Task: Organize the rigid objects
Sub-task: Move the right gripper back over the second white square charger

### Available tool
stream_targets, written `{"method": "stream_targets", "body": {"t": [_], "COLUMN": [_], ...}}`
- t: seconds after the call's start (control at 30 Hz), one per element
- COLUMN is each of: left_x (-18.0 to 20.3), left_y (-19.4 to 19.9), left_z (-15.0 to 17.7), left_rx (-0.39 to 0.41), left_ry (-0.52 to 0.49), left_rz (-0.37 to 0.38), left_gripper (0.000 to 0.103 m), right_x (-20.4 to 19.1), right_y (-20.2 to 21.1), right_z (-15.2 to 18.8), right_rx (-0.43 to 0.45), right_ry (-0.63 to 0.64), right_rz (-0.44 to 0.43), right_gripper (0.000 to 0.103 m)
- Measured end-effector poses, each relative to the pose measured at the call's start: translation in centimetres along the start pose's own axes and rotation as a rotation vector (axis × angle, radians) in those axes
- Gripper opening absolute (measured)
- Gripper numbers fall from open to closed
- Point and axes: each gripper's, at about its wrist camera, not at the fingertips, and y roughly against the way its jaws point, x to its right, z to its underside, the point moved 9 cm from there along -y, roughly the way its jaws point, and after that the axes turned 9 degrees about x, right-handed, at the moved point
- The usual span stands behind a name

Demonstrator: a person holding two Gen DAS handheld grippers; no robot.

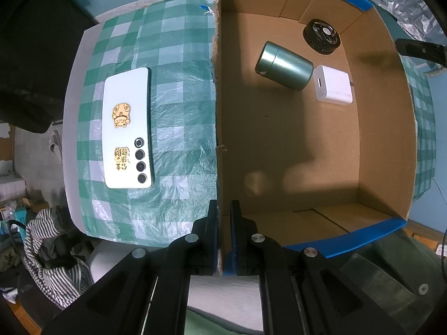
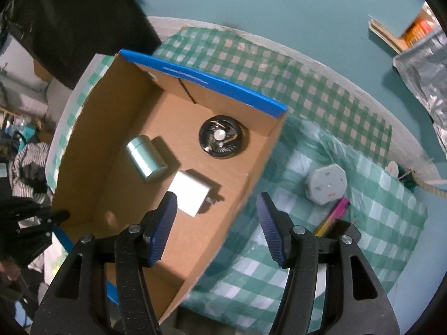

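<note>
I count one cardboard box (image 1: pixel 371 128) on the checked cloth (image 1: pixel 173 89), and inside it three things: one green metal canister (image 1: pixel 283 65), one white charger block (image 1: pixel 332 85) and one round black fan-like disc (image 1: pixel 321 36). Outside the box I see one white phone (image 1: pixel 128 128) lying face down with four camera rings and two gold stickers on its back, one grey octagonal plug (image 2: pixel 325 185), and one pink and yellow pen-like item (image 2: pixel 333 216). Two grippers, my left (image 1: pixel 223 217) and my right (image 2: pixel 216 223), complete the tally.

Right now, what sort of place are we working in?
Probably a lived-in room at home: a checked tablecloth over a table, striped clothing heaped beside it, a slipper on the floor.
</note>
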Motion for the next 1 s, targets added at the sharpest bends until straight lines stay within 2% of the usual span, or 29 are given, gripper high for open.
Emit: {"method": "stream_targets", "body": {"t": [0.47, 1.0], "left_x": [0.0, -0.1], "left_y": [0.2, 0.1], "left_z": [-0.2, -0.2], "left_rx": [0.004, 0.005], "left_ry": [-0.009, -0.012], "left_rz": [0.000, -0.005], "left_gripper": [0.007, 0.007], "right_x": [7.4, 15.1], "right_y": [2.8, 2.5], "right_z": [4.1, 11.1], "right_rx": [0.006, -0.066], "right_ry": [-0.182, -0.349], "right_rz": [0.063, 0.154], "right_gripper": [0.065, 0.066]}}
